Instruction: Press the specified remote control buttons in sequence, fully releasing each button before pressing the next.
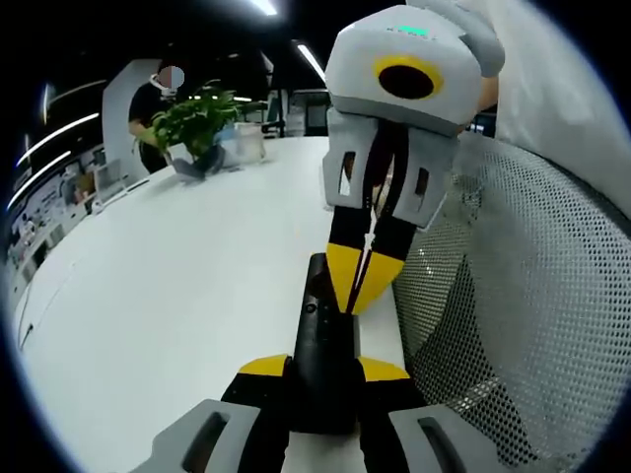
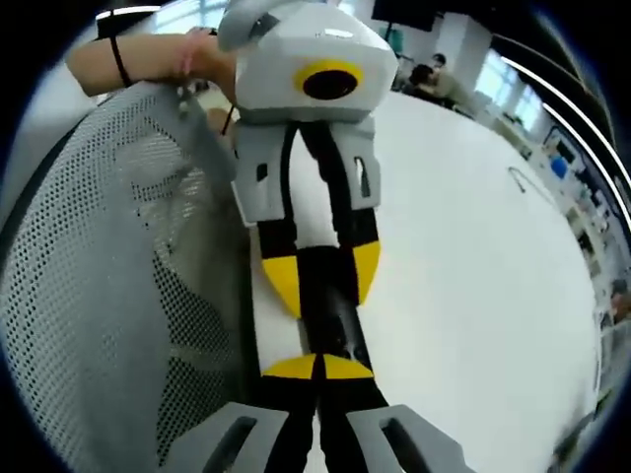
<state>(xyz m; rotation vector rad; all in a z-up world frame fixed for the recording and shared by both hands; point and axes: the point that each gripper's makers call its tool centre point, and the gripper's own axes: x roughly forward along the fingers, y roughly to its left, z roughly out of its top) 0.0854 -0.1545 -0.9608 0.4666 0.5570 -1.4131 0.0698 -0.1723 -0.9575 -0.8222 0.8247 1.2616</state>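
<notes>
Left gripper (image 1: 323,379): my jaws are clenched on the black remote (image 1: 322,340), steadying it over the white table (image 1: 177,286) so the buttons face up.
Right gripper (image 1: 363,281): my 2 yellow tips are closed together with nothing between them, making a single point that rests on the remote's upper face, I judge to press 1 button.
Remote: between both tools, near the table's edge.
Around: a mesh chair back (image 1: 532,296) crowds the side; a potted plant (image 1: 197,118) stands well apart.
</notes>
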